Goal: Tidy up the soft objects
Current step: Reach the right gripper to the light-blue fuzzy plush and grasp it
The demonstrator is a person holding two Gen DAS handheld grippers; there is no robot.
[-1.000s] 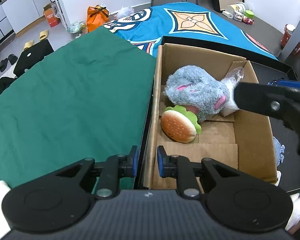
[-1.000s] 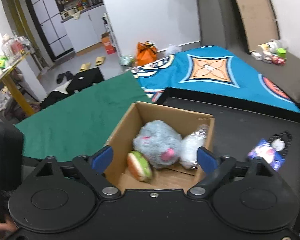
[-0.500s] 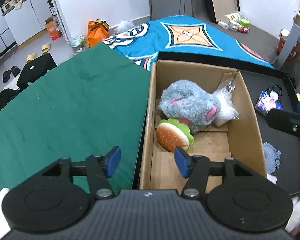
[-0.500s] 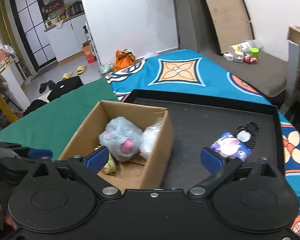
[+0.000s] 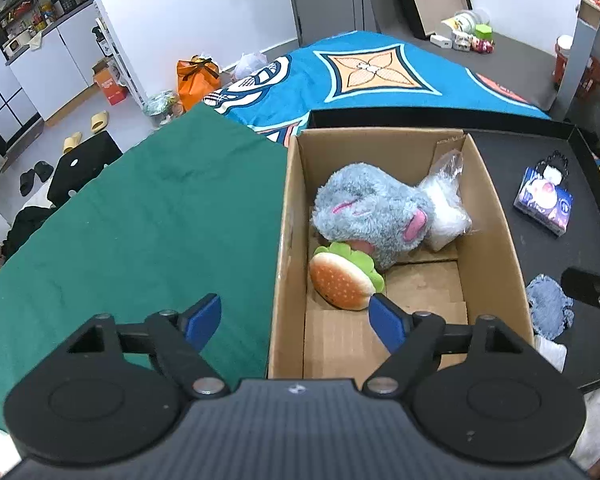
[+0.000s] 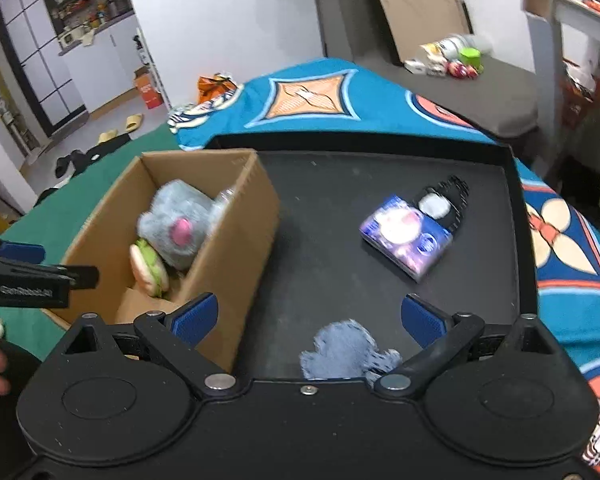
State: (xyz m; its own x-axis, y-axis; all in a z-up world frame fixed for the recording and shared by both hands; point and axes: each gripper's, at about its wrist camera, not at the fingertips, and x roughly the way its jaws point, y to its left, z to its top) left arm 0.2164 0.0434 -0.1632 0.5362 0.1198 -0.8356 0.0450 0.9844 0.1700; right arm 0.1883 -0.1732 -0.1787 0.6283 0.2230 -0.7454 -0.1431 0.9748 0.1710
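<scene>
An open brown cardboard box [image 5: 496, 216] holds a fluffy grey plush toy [image 5: 370, 216] and a burger-shaped plush [image 5: 342, 280]. The left hand-held gripper [image 5: 296, 318] hangs over its near-left wall, jaws opening and empty. The right hand-held gripper [image 6: 308, 316] gapes wide above a frayed blue denim scrap [image 6: 348, 350] on the black tray [image 6: 320, 216].

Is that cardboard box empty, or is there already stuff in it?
Partly full. The cardboard box is open-topped and holds a grey plush toy, a burger toy and a clear plastic bag; bare floor shows at its near end.

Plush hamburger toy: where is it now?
Left wrist view: plush hamburger toy lies inside the cardboard box, against its left wall, touching the grey plush animal.
</scene>
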